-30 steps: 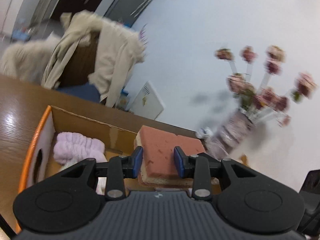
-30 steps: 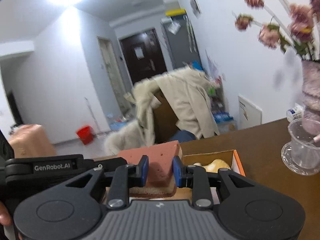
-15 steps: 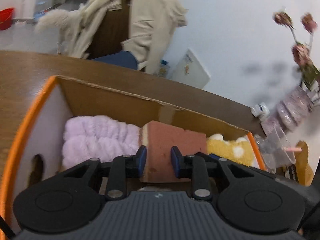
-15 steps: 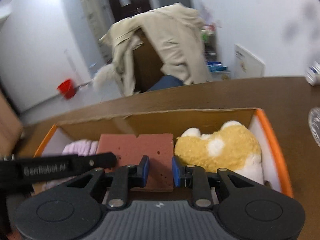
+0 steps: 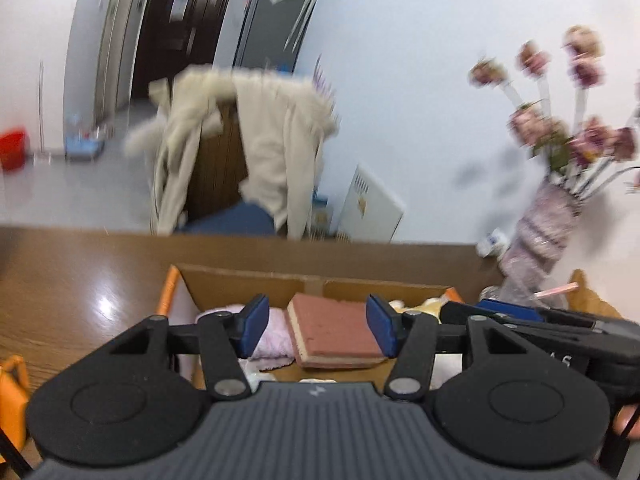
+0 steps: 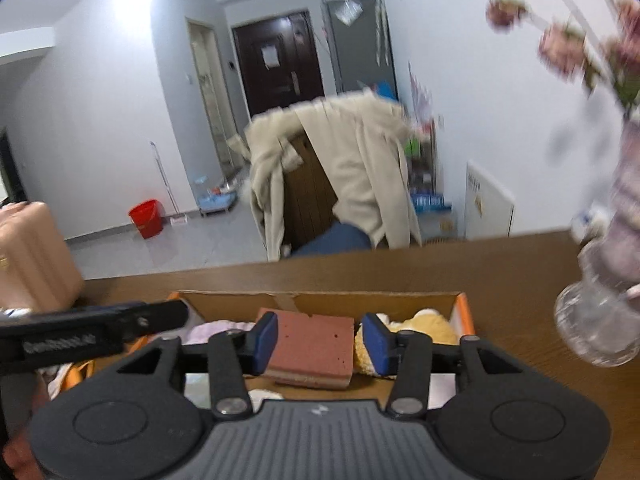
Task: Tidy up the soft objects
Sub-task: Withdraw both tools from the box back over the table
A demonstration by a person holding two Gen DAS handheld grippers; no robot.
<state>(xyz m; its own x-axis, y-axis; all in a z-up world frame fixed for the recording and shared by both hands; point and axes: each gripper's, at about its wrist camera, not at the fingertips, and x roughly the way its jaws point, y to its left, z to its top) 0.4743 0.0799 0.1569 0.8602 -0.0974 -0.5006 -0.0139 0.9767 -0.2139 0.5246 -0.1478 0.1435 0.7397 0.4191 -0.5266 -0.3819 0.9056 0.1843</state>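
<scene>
Two handheld grippers hover side by side over an open cardboard box (image 6: 466,320) with orange edges, which sits on a brown wooden table (image 6: 500,272). The left gripper (image 5: 316,326) and the right gripper (image 6: 318,340) have both just been opening, and their blue pads now stand apart and clear of everything. Lying between them in the box, released, is the thing they carried: a brick-red sponge block (image 5: 336,334) with a pale underlayer, resting flat in the middle. A lilac fluffy cloth (image 5: 274,336) lies just beside it on one side, and a yellow plush toy (image 6: 426,330) just beside it on the other. From here the main risk looks to be the withdrawal. The sponge sits in line with both pairs of open pads, so a finger pulled back at an angle could catch its edge and tip or drag it out of place. The two grippers are close together, so they could knock into each other. On the right of the box, near the right gripper, stand a clear glass cup (image 6: 596,328) and a vase of pink flowers (image 5: 536,232); a wide swing outward could strike either, and they would likely topple. Both views are motion-blurred, so exact clearances cannot be judged.
</scene>
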